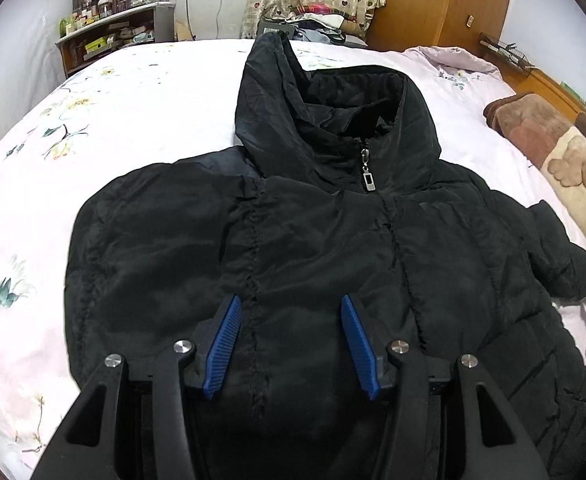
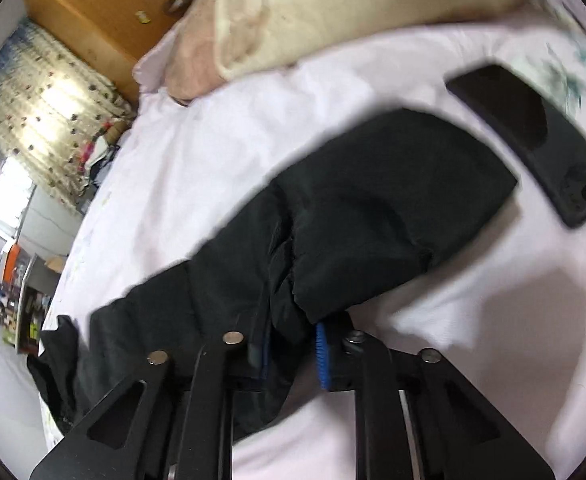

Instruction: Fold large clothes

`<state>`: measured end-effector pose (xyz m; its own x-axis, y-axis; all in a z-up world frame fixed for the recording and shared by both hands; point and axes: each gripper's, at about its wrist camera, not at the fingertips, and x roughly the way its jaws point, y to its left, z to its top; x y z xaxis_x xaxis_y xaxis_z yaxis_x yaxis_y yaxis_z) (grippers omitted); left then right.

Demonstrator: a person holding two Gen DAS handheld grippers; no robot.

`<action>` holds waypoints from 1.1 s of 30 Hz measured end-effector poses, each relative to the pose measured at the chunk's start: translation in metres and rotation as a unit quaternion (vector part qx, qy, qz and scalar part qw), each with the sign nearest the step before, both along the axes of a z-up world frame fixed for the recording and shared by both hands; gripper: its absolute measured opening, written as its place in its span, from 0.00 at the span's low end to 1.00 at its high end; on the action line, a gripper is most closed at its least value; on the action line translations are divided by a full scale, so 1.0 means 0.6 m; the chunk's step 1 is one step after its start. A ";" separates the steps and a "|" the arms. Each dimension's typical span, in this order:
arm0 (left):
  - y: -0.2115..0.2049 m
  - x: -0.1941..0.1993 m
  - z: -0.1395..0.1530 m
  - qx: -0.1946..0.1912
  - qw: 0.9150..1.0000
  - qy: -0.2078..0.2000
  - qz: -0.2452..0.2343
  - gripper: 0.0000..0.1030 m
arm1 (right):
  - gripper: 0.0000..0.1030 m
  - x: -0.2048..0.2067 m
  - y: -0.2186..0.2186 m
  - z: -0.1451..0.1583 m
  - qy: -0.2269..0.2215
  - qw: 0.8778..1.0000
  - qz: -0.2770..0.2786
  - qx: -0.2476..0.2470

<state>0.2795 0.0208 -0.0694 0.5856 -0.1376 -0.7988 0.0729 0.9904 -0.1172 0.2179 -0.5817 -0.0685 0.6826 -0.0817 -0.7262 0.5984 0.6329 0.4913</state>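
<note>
dark phone (image 2: 533, 140) on floral bedsheet (image 1: 93, 100); teddy-bear blanket (image 1: 573, 168) beside it.

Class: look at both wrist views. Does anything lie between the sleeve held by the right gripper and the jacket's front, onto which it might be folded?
Nothing visible: the puffy black jacket front is bare. A dark flat phone lies beyond the sleeve.

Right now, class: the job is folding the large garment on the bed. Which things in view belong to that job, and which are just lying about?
Belongs to the job:
- black padded hooded jacket, with its sleeve
- left gripper, open above the jacket
- right gripper, shut on the sleeve

Just lying about:
- black slab-shaped phone
- beige-and-brown bear-print blanket
- cluttered shelf unit
</note>
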 end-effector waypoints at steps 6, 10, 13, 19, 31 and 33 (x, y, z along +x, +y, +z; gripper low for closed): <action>0.019 -0.041 0.038 -0.012 1.000 -0.016 0.004 0.53 | 0.13 -0.012 0.074 0.161 -0.077 0.994 0.054 -0.055; 0.040 -0.068 0.061 -0.026 0.999 -0.025 0.011 0.53 | 0.13 -0.001 0.151 0.262 -0.126 0.982 0.114 -0.087; 0.055 -0.088 0.076 -0.033 0.999 -0.034 0.017 0.53 | 0.12 0.011 0.215 0.308 -0.147 0.971 0.162 -0.092; 0.091 -0.114 0.094 -0.047 0.997 -0.045 0.039 0.53 | 0.12 0.043 0.391 0.335 -0.152 0.940 0.289 -0.100; 0.153 -0.146 0.087 -0.056 0.994 -0.044 0.078 0.53 | 0.23 0.101 0.634 0.142 -0.039 0.895 0.438 -0.072; 0.155 -0.145 0.084 -0.057 0.994 -0.043 0.079 0.53 | 0.31 0.107 0.650 0.110 -0.026 0.887 0.456 -0.060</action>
<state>0.1926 0.1140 -0.0190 0.6733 -0.1247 -0.7288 -0.0682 0.9710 -0.2291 0.2824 -0.1915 -0.0027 0.5365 0.4478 -0.7153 -0.2119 0.8919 0.3995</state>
